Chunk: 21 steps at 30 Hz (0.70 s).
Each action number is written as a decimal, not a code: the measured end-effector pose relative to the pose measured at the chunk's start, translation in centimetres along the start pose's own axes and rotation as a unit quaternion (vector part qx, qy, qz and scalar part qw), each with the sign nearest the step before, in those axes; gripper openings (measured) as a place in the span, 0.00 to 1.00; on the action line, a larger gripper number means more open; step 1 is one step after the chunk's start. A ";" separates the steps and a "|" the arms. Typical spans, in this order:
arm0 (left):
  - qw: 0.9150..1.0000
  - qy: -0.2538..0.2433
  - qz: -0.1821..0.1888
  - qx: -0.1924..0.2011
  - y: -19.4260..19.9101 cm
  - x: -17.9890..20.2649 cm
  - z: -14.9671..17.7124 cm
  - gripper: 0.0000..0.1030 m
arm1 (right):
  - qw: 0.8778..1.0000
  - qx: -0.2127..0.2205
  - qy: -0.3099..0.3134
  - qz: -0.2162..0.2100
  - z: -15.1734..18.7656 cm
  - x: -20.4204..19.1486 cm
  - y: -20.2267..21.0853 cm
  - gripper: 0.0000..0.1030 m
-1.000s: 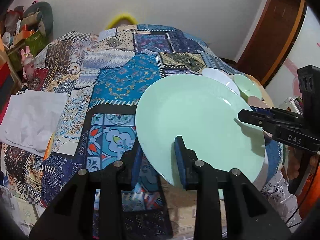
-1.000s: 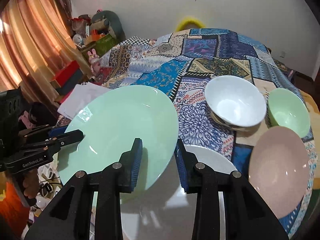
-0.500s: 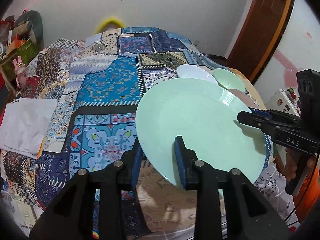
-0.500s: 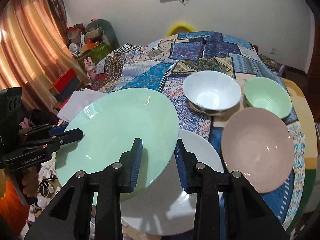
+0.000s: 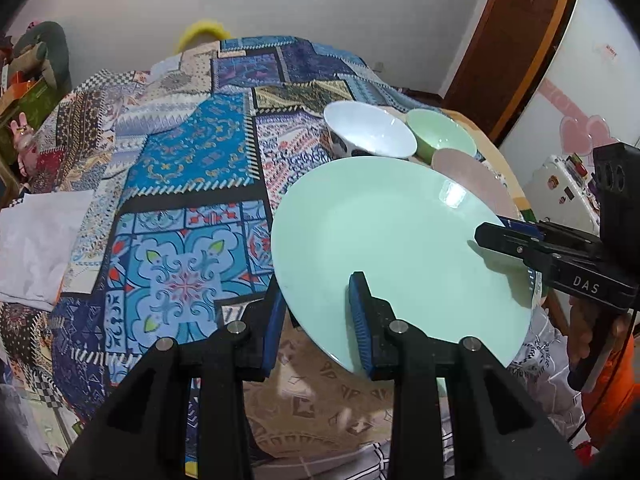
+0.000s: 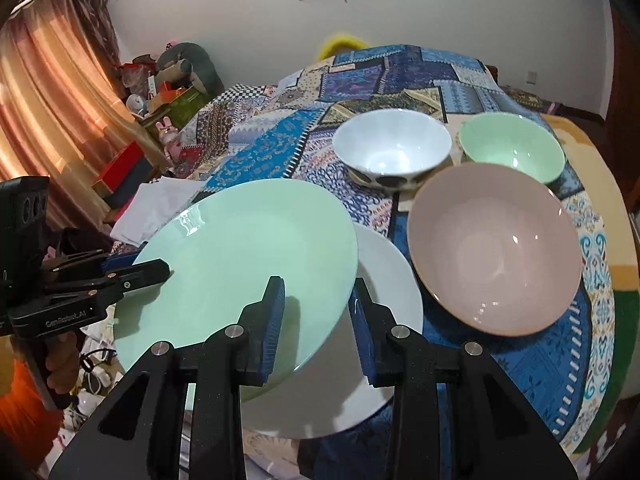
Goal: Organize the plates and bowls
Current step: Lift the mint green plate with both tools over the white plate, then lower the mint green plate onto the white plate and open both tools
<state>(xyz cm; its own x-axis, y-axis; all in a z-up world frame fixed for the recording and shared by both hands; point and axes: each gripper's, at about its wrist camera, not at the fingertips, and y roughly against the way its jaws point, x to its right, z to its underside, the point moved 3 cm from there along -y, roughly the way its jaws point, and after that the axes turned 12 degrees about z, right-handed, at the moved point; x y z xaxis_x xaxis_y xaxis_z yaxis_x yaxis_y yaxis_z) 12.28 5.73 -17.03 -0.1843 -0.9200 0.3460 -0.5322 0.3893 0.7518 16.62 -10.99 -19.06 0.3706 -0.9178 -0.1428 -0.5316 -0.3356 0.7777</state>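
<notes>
A large round mint-green glazed plate (image 6: 244, 268) is held in the air by both grippers, tilted, above the near edge of the table (image 6: 600, 280), which is covered by a patchwork-patterned blue cloth (image 5: 188, 160). The left gripper (image 5: 316, 316) has its jaws closed on the plate's near-left rim, one blue pad above and one below. The right gripper (image 6: 316, 312) has its jaws clamped on the opposite rim in the same way.

Under the green plate's right part lies a flat white round plate (image 6: 360, 320), its near rim reaching the table's edge. Just beside it to the right sits a wide pale-pink shallow bowl (image 6: 496, 248). Behind these stand a white bowl with a dark patterned outside (image 6: 392, 148) and a small light-green bowl (image 6: 512, 148), close together.

The left and far parts of the cloth are bare, apart from a white folded sheet (image 5: 36, 244) at the left edge.
</notes>
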 end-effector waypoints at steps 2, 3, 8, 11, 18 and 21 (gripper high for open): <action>1.000 0.002 0.001 -0.008 -0.7 0.0 0.2 0.30 | 1.000 -0.006 -0.005 -0.001 0.4 0.4 -0.3 0.30; 1.000 0.003 0.001 -0.011 -0.9 0.0 0.4 0.30 | 1.000 -0.009 -0.008 -0.002 0.6 0.6 -0.4 0.30; 1.000 0.009 0.007 -0.028 -2.6 0.0 0.9 0.30 | 1.000 -0.018 -0.021 0.004 1.7 1.4 -1.0 0.30; 0.999 0.012 0.008 -0.035 -3.5 0.2 1.1 0.30 | 0.999 -0.024 -0.029 0.004 2.2 1.8 -1.2 0.30; 0.999 0.001 -0.001 -0.042 -4.9 0.3 1.2 0.30 | 0.998 -0.038 -0.042 0.002 3.2 2.4 -1.7 0.30; 0.999 0.007 -0.001 -0.048 -5.4 0.0 1.1 0.30 | 0.998 -0.040 -0.046 0.001 3.3 2.6 -1.9 0.30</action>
<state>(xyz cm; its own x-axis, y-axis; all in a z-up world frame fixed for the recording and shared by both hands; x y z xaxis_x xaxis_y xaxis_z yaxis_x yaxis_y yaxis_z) 14.24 3.61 -21.74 -0.1717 -0.9204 0.3513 -0.4505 0.3905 0.8028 16.05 -13.41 -22.88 0.2971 -0.9350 -0.1936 -0.4676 -0.3192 0.8243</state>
